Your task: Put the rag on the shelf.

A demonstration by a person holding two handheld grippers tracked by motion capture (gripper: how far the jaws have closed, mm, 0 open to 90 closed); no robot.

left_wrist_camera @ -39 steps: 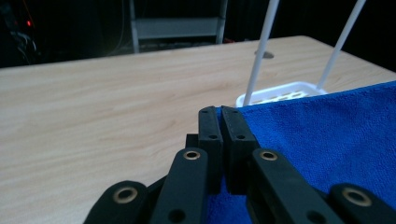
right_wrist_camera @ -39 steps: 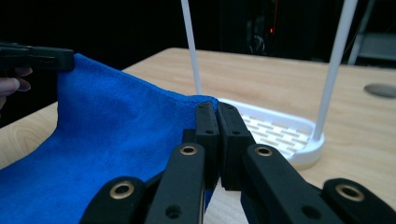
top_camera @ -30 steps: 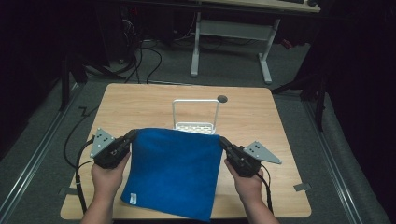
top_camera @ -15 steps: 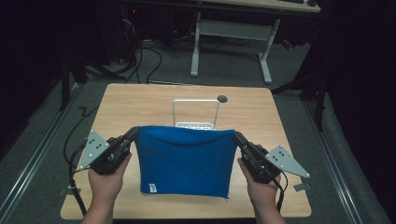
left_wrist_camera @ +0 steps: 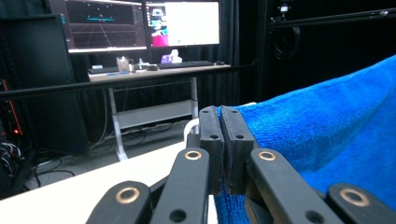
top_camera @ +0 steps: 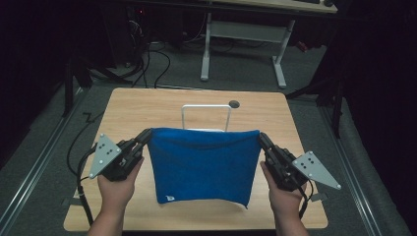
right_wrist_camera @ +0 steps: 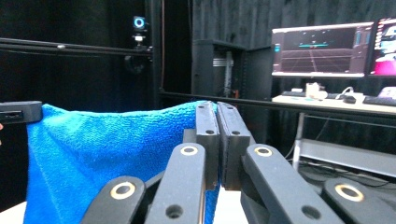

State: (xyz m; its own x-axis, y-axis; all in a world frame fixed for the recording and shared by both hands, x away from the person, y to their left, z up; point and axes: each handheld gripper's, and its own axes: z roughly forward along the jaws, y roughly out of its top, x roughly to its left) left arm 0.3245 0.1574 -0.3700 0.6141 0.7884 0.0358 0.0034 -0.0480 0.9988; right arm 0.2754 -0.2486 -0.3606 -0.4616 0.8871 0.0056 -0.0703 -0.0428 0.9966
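A blue towel (top_camera: 202, 164) hangs in the air above the wooden table (top_camera: 147, 110), stretched between both grippers by its top corners. My left gripper (top_camera: 146, 134) is shut on the towel's upper left corner. My right gripper (top_camera: 261, 138) is shut on the upper right corner. In the left gripper view the closed jaws pinch the blue towel (left_wrist_camera: 322, 135) at its edge, by the left gripper (left_wrist_camera: 222, 112). In the right gripper view the right gripper (right_wrist_camera: 216, 107) clamps the blue towel (right_wrist_camera: 102, 154), and the other gripper's jaw tip shows at the far left. A small white label sits near the towel's lower left corner.
A white wire rack (top_camera: 205, 115) stands on the table right behind the towel, partly hidden by it. A round hole (top_camera: 234, 104) lies in the tabletop behind the rack. Beyond the table are a white-legged desk (top_camera: 241, 34), monitors (left_wrist_camera: 140, 23) and floor cables.
Both hands have risen and spread apart, lifting the towel off the table. It lay draped on the table a second ago and now hangs flat, pulled taut along its top edge.
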